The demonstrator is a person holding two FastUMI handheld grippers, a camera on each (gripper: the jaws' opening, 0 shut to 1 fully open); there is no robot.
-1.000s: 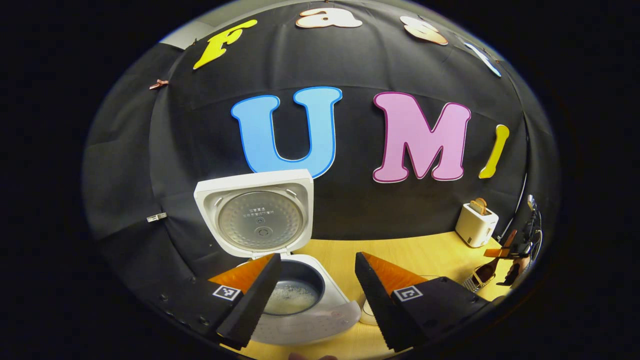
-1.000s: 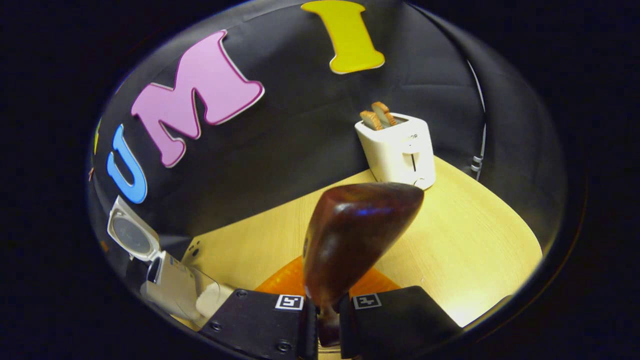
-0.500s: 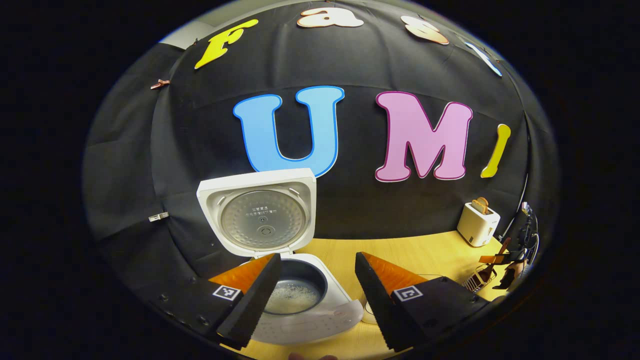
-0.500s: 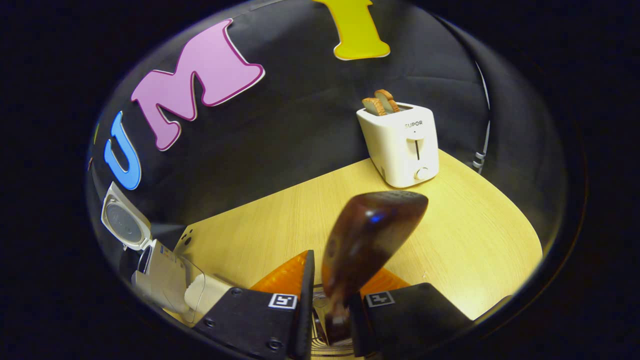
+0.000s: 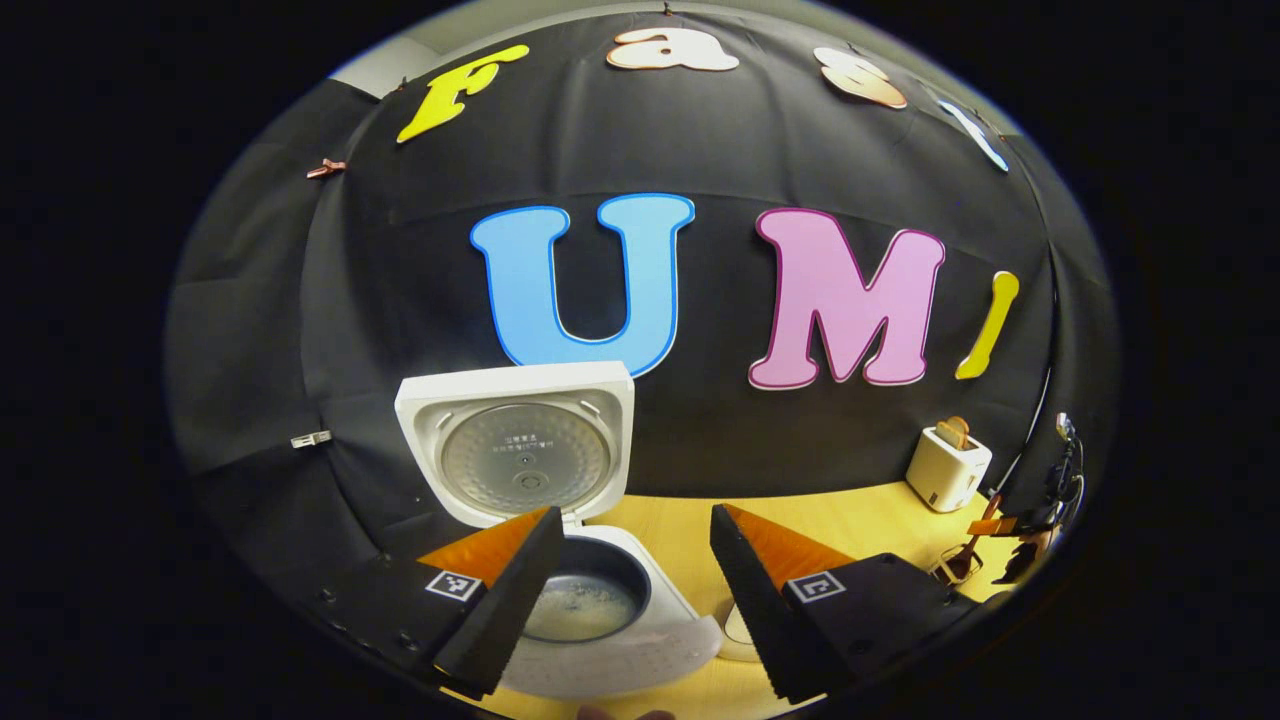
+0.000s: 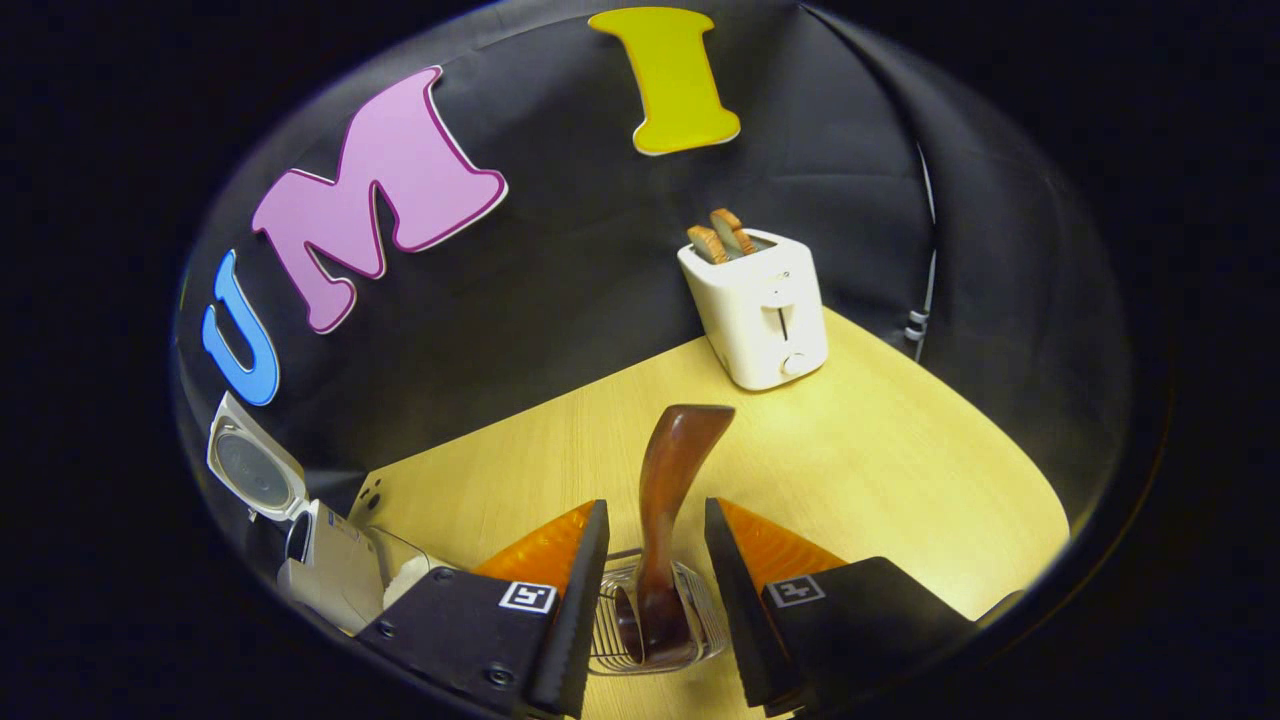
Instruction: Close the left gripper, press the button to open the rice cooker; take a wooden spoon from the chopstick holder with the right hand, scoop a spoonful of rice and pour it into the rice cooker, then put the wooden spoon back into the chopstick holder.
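Right gripper [image 6: 655,585] hangs with its jaws spread wide and nothing pressed between them; the wooden spoon [image 6: 668,500] stands in the gap, clear of both fingers, its lower end down in the wire chopstick holder [image 6: 600,640] directly below and its long axis running up and slightly away from the camera toward the toaster [image 6: 757,305] at the back of the table [image 6: 900,470]. So the spoon lies where the task sentence wants it last, in the holder, though one moment cannot say whether it went out and came back. The left gripper [image 5: 630,590] is also spread open and holds nothing; it hovers over the rice cooker [image 5: 640,655], whose lid [image 5: 520,450] stands raised and whose inner pot [image 5: 585,605] shows a pale scatter at the bottom that may be rice, too small to be sure of. A white rice container [image 6: 400,585] sits just beside the cooker in the right gripper view. The relation that matters is that the spoon's shaft lies dead between the right fingers, on their centreline, so that hand is by far the nearer; the left is well apart, across the table. This fits either a spoon just about to be gripped or one just let go
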